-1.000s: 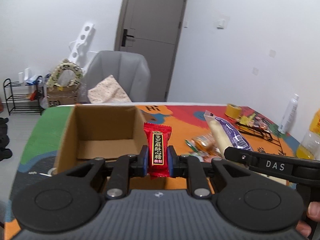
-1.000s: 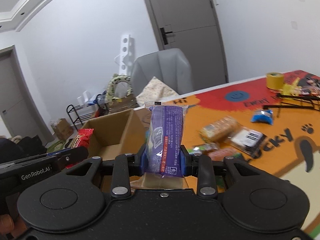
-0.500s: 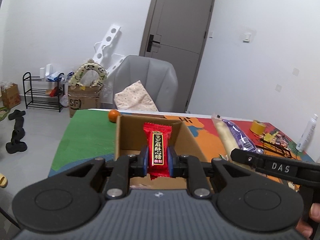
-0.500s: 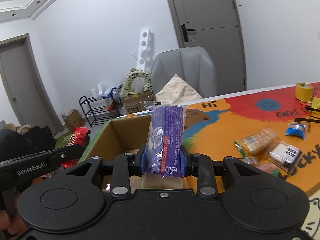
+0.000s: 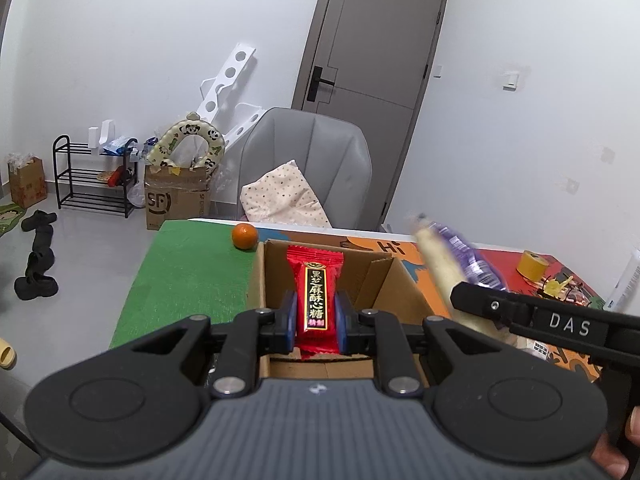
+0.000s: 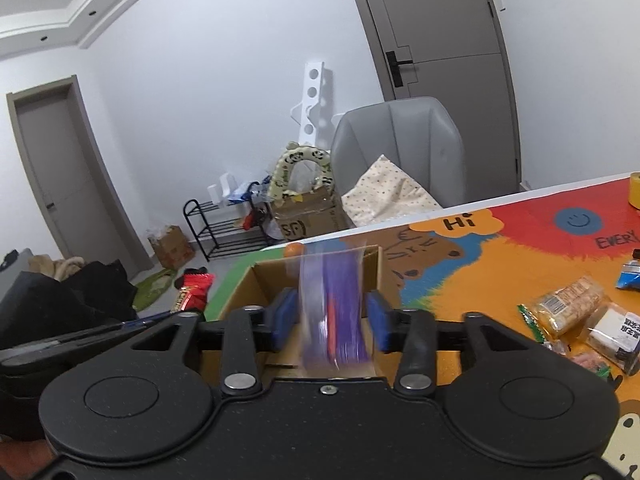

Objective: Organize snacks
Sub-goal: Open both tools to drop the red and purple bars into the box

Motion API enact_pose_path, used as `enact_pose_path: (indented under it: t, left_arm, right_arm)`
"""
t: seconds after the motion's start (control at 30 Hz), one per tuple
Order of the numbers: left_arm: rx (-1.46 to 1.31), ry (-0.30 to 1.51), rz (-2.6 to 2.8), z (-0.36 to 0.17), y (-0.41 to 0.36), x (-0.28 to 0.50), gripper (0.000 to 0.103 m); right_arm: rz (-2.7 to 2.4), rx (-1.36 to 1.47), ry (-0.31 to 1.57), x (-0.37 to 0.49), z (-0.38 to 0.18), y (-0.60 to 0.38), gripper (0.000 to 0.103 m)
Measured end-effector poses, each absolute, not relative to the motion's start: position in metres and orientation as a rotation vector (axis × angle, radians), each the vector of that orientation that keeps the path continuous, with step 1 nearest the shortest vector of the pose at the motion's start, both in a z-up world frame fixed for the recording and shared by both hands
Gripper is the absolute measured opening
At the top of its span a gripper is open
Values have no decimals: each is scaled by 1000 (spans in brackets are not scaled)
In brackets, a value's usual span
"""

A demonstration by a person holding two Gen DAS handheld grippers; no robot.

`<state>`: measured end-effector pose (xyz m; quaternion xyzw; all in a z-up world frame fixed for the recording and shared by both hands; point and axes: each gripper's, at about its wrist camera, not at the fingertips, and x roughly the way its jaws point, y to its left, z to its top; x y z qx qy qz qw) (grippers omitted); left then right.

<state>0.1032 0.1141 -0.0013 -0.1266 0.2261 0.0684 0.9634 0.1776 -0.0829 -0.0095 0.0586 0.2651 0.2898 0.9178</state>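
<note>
From my seat the counter [image 5: 188, 276] fills the lower view, its printed mat running green on the left and orange-red on the right, and its near edge is cut off behind both rigs. The cardboard box [image 5: 256, 280] stands open on it; I only see its far walls and a strip of floor, the rest hidden by the gripper bodies. In the right wrist view the box [image 6: 256, 276] sits straight ahead.

My left hand-held gripper [image 5: 312, 320] is clamped on the red candy packet [image 5: 315, 296], which stands upright over the box opening, its lower end tucked between the pads. My right hand-held gripper [image 6: 331, 322] has its jaws opening, and the blue pads stand clear of the purple bread packet [image 6: 334, 312]. That packet is a vertical smear above the box, so I cannot read its print or see its lower end. From the left wrist it shows blurred as well [image 5: 448, 264].

Half a second ago that packet was sharp and pinched tight; now it is loose and streaked. Both views have swung, bringing the orange [image 5: 244, 236] beside the box's far corner closer.

Loose snacks [image 6: 568, 312] lie at the right edge, partly cut off. A fingertip [image 5: 634, 424] peeks in at the corner.
</note>
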Motion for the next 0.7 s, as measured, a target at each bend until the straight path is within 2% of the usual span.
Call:
enact_pose_path:
  t: [0.17, 0.37, 0.43, 0.53, 0.6, 0.7]
  left_arm:
    - [-259, 473, 145, -5, 114, 107, 18]
    - [-266, 493, 130, -8, 108, 117, 19]
    - [-263, 496, 145, -8, 105, 119, 24]
    - [-275, 507, 151, -10, 103, 122, 36]
    - [-283, 502, 147, -11, 101, 119, 48]
    - [-264, 498, 146, -9, 96, 114, 58]
  right_arm:
    - [587, 131, 570, 179, -15, -89, 46]
    - [543, 143, 573, 177, -16, -108, 54]
    - [532, 150, 577, 177, -17, -114, 54]
    - [511, 162, 572, 173, -18, -124, 61]
    - [506, 178, 577, 172, -20, -129, 62]
    - [511, 212, 587, 171, -22, -136, 65]
